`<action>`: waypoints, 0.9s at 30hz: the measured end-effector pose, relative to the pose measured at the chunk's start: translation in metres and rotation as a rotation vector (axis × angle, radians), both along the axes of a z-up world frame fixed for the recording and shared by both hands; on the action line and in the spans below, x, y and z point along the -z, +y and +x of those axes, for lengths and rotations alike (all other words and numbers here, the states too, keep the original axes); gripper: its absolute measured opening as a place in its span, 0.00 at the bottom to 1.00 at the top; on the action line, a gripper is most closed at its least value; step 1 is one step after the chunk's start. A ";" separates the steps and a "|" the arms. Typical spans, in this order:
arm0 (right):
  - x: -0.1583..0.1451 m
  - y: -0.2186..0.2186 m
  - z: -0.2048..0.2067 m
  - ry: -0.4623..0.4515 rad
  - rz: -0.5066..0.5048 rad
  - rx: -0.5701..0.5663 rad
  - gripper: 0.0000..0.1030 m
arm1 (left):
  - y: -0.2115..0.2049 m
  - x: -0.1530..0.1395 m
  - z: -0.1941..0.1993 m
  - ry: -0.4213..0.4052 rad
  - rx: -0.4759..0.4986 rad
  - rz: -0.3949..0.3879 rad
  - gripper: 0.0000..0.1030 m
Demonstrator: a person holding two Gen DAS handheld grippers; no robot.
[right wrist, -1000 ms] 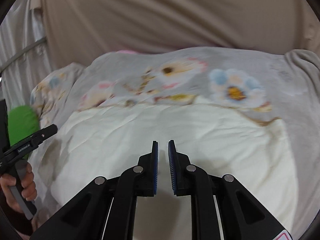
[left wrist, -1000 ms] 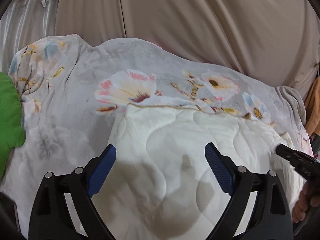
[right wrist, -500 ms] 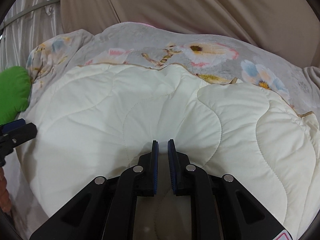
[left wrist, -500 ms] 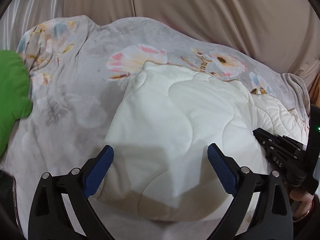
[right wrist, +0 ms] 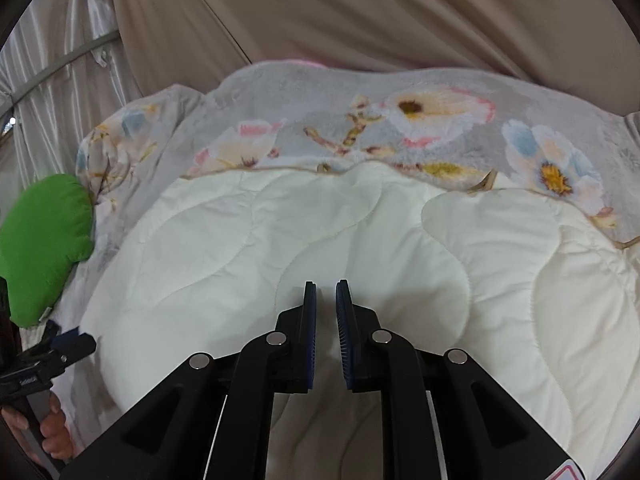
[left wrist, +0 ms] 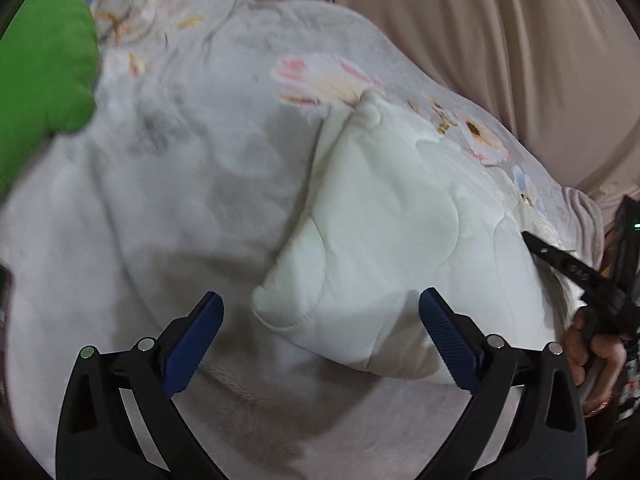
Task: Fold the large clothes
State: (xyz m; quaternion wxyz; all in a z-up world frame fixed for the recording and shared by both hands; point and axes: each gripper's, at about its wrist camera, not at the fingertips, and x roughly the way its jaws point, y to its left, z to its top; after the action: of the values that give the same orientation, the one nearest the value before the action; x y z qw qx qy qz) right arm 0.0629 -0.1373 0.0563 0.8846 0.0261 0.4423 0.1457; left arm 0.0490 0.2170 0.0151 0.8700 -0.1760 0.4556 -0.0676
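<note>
The quilt point(left wrist: 372, 240) lies folded on a bed, its cream quilted lining turned up over its grey flowered face point(right wrist: 440, 120). In the left wrist view the cream fold forms a thick wedge, with one rounded corner point(left wrist: 280, 308) nearest the camera and the grey side spread out to the left and below it.

The left gripper point(left wrist: 322, 320) stands wide open above that corner; its jaws have just been opening, and the blue pads point(left wrist: 196, 332) touch nothing, with the corner of the fold seen between them but lying lower. The view is blurred.

The right gripper point(right wrist: 325, 320) has its jaws nearly closed, leaving only a narrow slit. It hangs over the cream lining point(right wrist: 360, 240); no cloth shows in the slit, and I cannot tell whether the tips touch the fabric.

A green cushion point(right wrist: 44, 248) rests at the left edge of the bed, touching the quilt. Beige curtain point(right wrist: 360, 12) hangs behind the bed. Each camera catches the other gripper at the edge of its view, with the person's fingers point(left wrist: 592, 348) wrapped round the handle.
</note>
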 end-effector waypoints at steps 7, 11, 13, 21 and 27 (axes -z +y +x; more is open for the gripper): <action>0.019 -0.015 0.012 0.069 0.110 -0.018 0.10 | -0.004 0.012 0.017 0.010 0.015 -0.146 0.95; 0.024 -0.018 0.013 0.073 0.132 -0.020 0.08 | -0.019 -0.002 0.024 -0.030 0.049 -0.139 0.75; 0.024 -0.016 0.012 0.065 0.116 -0.021 0.08 | -0.027 -0.019 0.024 -0.080 0.069 -0.116 0.56; 0.016 -0.030 0.001 0.041 0.163 0.021 0.08 | -0.072 -0.106 0.008 -0.314 0.244 -0.171 0.25; -0.015 -0.056 -0.053 0.026 0.193 0.043 0.13 | -0.120 -0.144 -0.014 -0.411 0.400 -0.156 0.23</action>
State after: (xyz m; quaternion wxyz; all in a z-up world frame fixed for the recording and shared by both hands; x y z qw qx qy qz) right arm 0.0096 -0.1937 0.0710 0.8751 0.1224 0.4370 0.1682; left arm 0.0350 0.0971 0.1589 0.8972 -0.1318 0.2891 -0.3067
